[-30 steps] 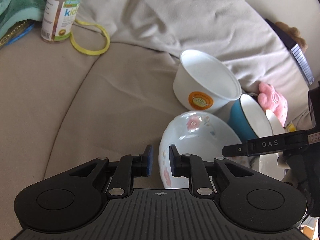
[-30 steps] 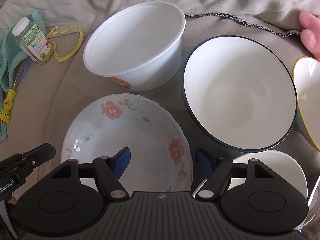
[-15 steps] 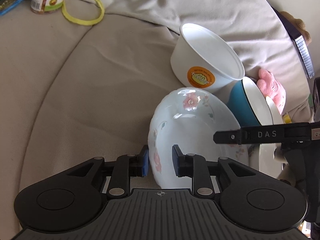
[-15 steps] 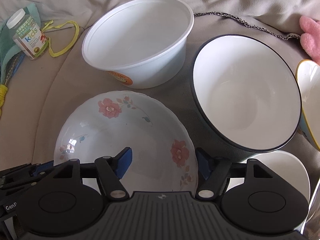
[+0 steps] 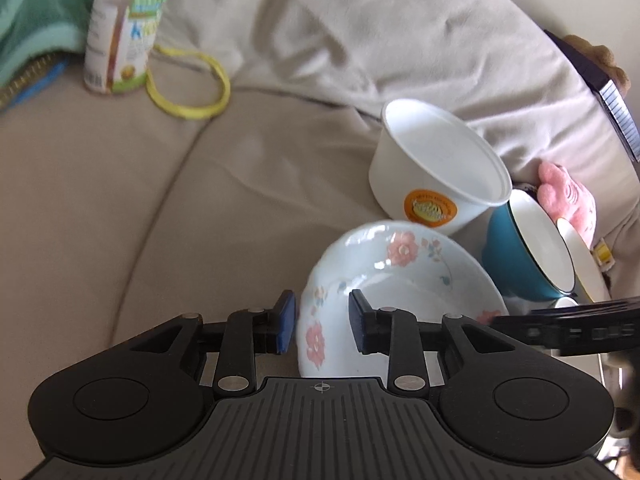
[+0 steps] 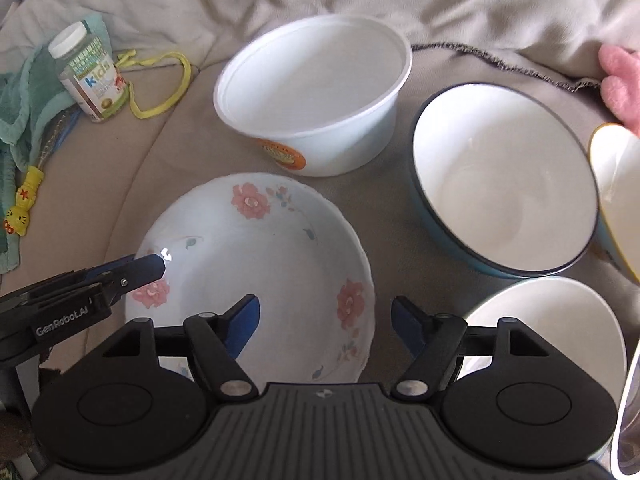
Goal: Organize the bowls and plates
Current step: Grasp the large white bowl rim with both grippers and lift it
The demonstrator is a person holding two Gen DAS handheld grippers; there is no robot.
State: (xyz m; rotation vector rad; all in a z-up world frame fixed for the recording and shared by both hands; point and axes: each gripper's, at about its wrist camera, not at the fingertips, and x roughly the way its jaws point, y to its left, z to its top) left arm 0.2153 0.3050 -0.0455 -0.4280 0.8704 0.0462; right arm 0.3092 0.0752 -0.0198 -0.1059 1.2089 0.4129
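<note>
A floral bowl (image 5: 400,292) (image 6: 260,260) lies on the beige sofa seat. My left gripper (image 5: 322,320) straddles its left rim, jaws opening, pads off the rim; one left fingertip (image 6: 152,266) shows in the right wrist view. My right gripper (image 6: 325,328) hovers over the bowl's near edge, jaws wide and opening, touching nothing. Behind stand a white plastic tub (image 5: 436,172) (image 6: 316,92) with an orange sticker, a blue bowl (image 5: 516,256) (image 6: 504,188), a yellow-rimmed bowl (image 6: 616,184) and a white bowl (image 6: 560,320).
A vitamin bottle (image 5: 120,32) (image 6: 90,72), a yellow band (image 5: 188,80) and green cloth (image 5: 36,8) lie at the far left. A grey blanket (image 5: 360,32) rises behind the dishes. A pink plush toy (image 5: 568,196) sits at the right.
My left jaws have opened off the floral bowl's rim. The bowl, tipped up half a second ago, has settled flatter on the seat. The right gripper has drawn back slightly.
</note>
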